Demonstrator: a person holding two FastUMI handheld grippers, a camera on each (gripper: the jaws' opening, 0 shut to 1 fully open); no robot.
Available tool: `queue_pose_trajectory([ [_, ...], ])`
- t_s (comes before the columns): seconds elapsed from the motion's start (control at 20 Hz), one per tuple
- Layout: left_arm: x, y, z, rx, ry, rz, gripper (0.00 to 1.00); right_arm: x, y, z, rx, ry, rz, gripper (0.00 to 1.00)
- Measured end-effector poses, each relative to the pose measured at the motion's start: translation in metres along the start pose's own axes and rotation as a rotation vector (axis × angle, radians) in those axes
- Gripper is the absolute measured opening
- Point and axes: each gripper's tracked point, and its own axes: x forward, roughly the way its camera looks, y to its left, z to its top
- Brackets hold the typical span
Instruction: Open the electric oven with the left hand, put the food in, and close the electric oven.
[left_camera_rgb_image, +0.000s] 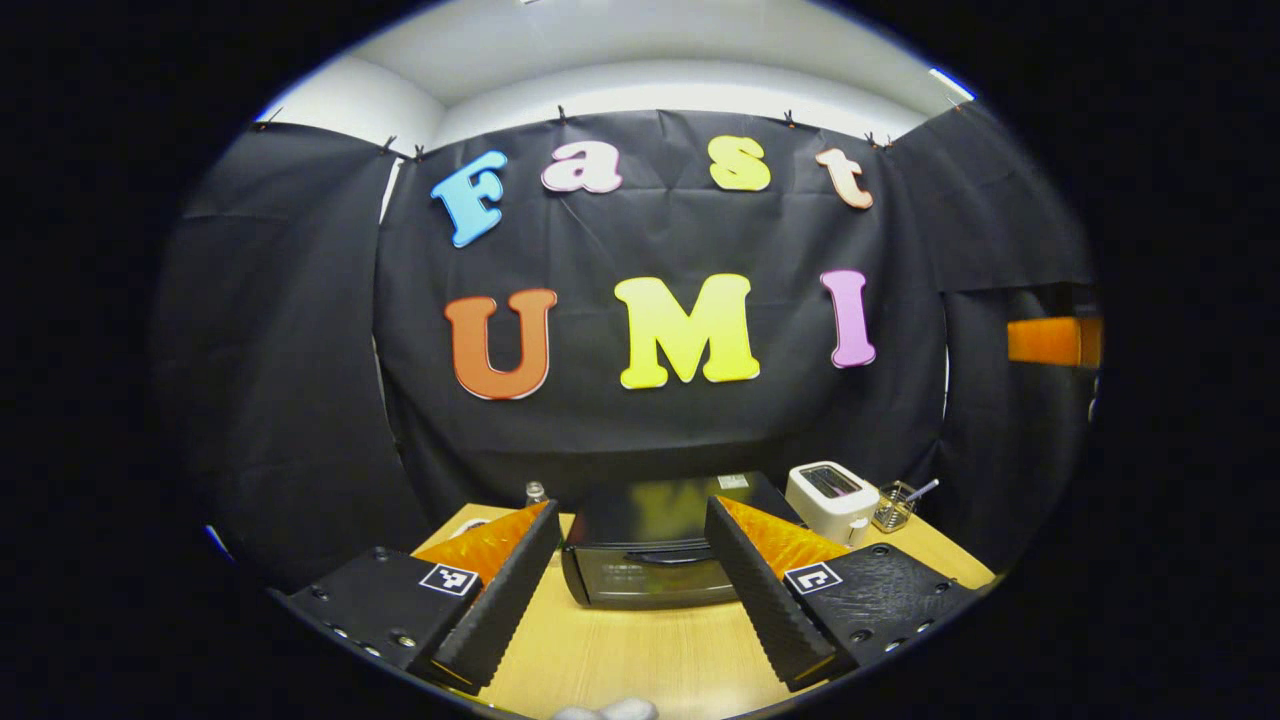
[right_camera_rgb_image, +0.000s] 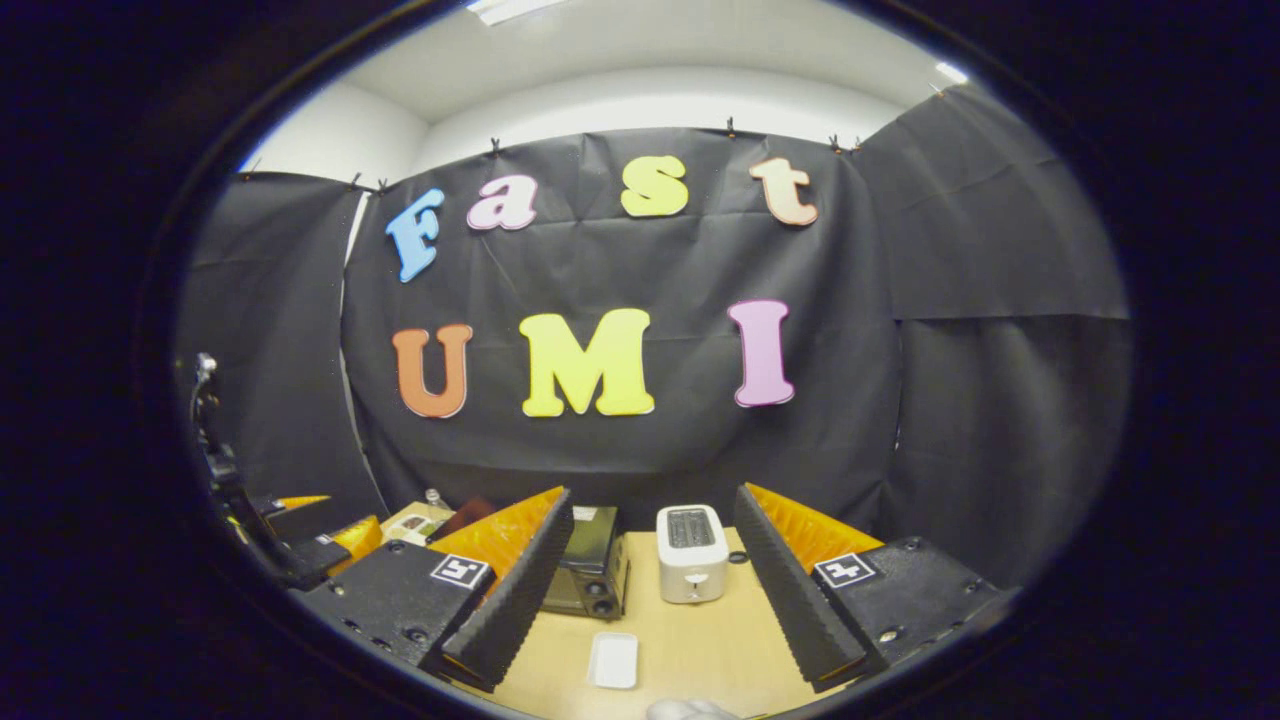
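Fingers of the left gripper (left_camera_rgb_image: 632, 580) spread wide, empty, framing the closed oven (left_camera_rgb_image: 655, 545) at 12 o'clock. Right gripper (right_camera_rgb_image: 650, 585) gapes empty; toaster (right_camera_rgb_image: 690, 552) ahead, oven at 11 o'clock, white dish (right_camera_rgb_image: 613, 660) between its fingers.

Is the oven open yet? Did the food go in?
Not yet. Nothing looks done: the oven sits on the table with its door shut. The left gripper is open and lined up with the door handle, not touching it. The right gripper is open and holds nothing. I can't spot the food for sure. Opening, loading and closing are all left.
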Motion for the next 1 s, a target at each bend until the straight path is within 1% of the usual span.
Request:
queue_pose_trajectory([
  [0.1,-0.018,0.011,0.023,-0.001,-0.031,0.018,0.95,-0.005,0.007,0.000,0.003,-0.002,0.007,1.00],
  [0.15,-0.028,0.015,0.034,0.001,-0.049,0.022,0.95,-0.010,0.011,0.001,0.001,-0.010,0.010,0.95],
  [0.2,-0.036,0.016,0.041,0.001,-0.062,0.020,0.95,-0.013,0.013,0.003,-0.005,-0.017,0.008,1.00],
  [0.35,-0.052,0.010,0.053,-0.006,-0.082,-0.002,0.95,-0.025,0.018,0.004,-0.023,-0.028,0.003,1.00],
  [0.4,-0.054,0.010,0.057,-0.007,-0.094,-0.002,0.95,-0.028,0.019,0.003,-0.025,-0.030,0.002,1.00],
  [0.45,-0.056,0.010,0.060,-0.007,-0.099,-0.001,0.95,-0.031,0.019,0.004,-0.026,-0.029,-0.001,0.95],
  [0.65,-0.058,0.004,0.064,-0.037,-0.109,-0.015,0.95,-0.042,0.013,0.004,-0.032,-0.032,-0.016,0.95],
  [0.7,-0.057,0.005,0.067,-0.034,-0.116,-0.012,0.95,-0.045,0.011,0.004,-0.033,-0.031,-0.020,1.00],
  [0.9,-0.057,-0.001,0.072,-0.024,-0.131,-0.013,0.95,-0.047,0.002,0.000,-0.022,-0.027,-0.032,1.00],
  [0.95,-0.056,-0.002,0.072,-0.024,-0.130,-0.016,0.95,-0.047,0.001,0.000,-0.019,-0.026,-0.031,0.95],
  [1.0,-0.056,-0.003,0.073,-0.024,-0.132,-0.014,0.95,-0.048,0.001,0.001,-0.017,-0.026,-0.033,0.95],
])
